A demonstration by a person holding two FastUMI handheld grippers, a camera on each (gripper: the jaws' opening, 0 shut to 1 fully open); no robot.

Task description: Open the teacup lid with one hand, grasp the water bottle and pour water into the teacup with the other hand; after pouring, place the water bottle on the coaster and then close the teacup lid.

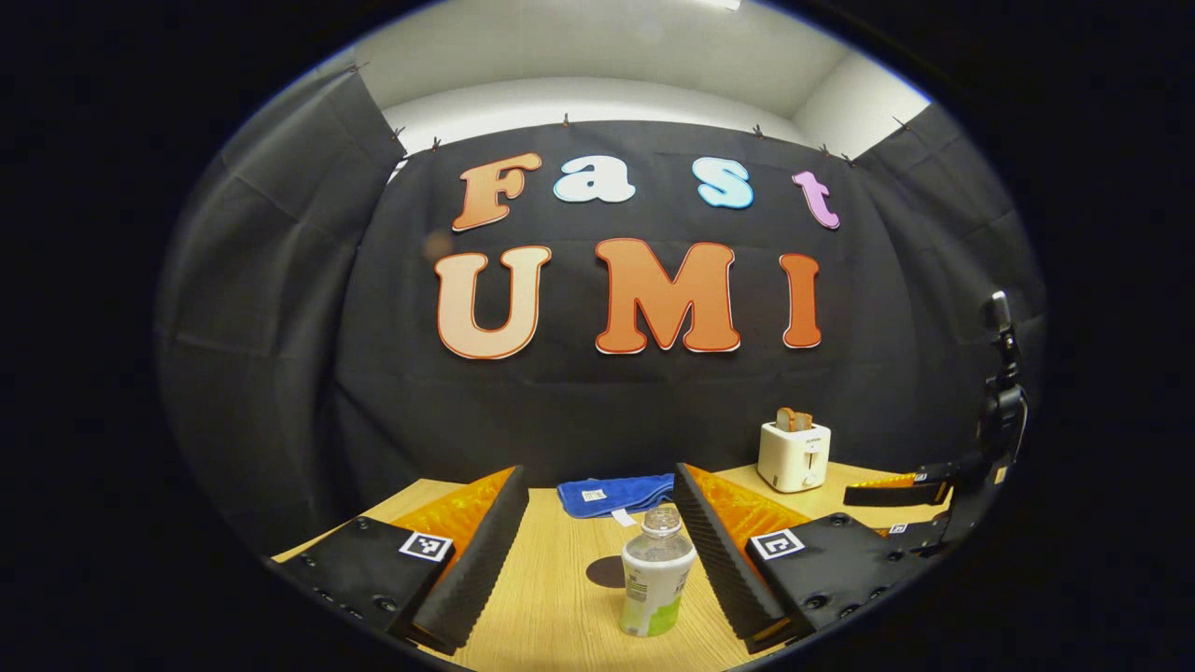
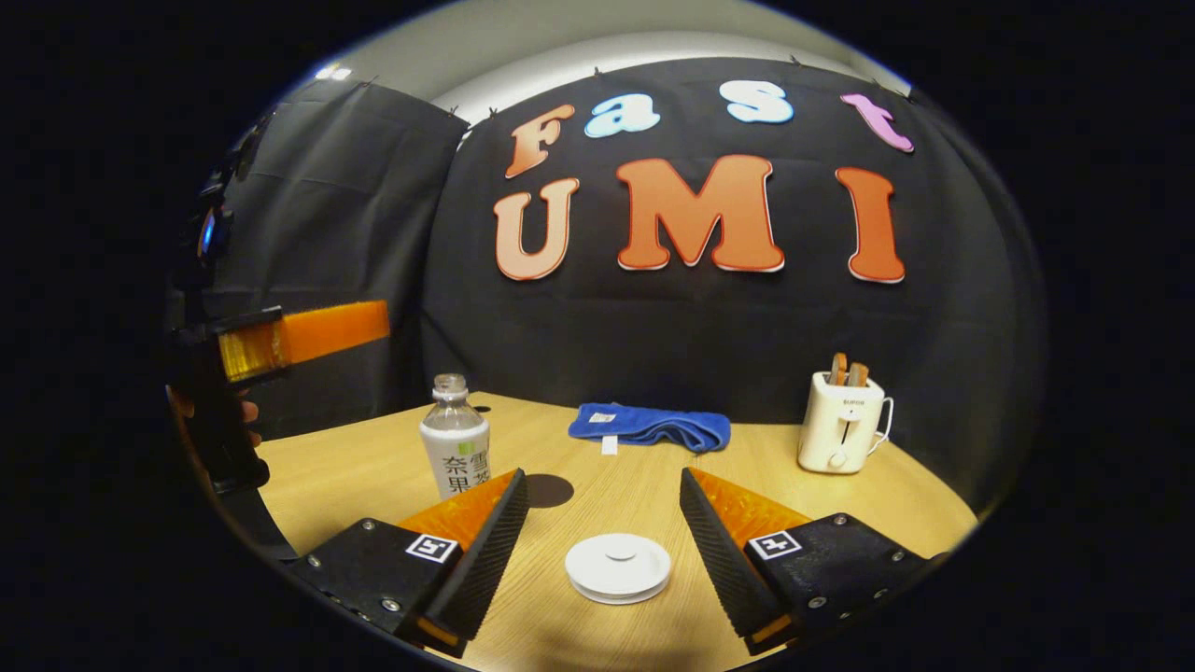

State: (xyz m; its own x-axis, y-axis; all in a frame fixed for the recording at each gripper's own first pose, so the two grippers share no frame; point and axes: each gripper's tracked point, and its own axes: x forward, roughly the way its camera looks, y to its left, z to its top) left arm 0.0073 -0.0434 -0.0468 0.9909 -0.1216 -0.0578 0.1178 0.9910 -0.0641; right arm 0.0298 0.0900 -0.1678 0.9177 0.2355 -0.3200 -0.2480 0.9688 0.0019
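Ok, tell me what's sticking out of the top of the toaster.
Two brown slices of toast stand upright in the slots of the white toaster, their tops poking out. Their lower parts are hidden inside the toaster's body.

Water bottle (image 2: 455,451): printed label present, not transcribed. Toaster (image 2: 839,423): small front marking, too small to read. Cloth (image 2: 650,425): white tag, illegible.

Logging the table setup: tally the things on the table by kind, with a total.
Bottle: 1
Lidded teacup: 1
Coaster: 1
Blue cloth: 1
Toaster: 1
Total: 5
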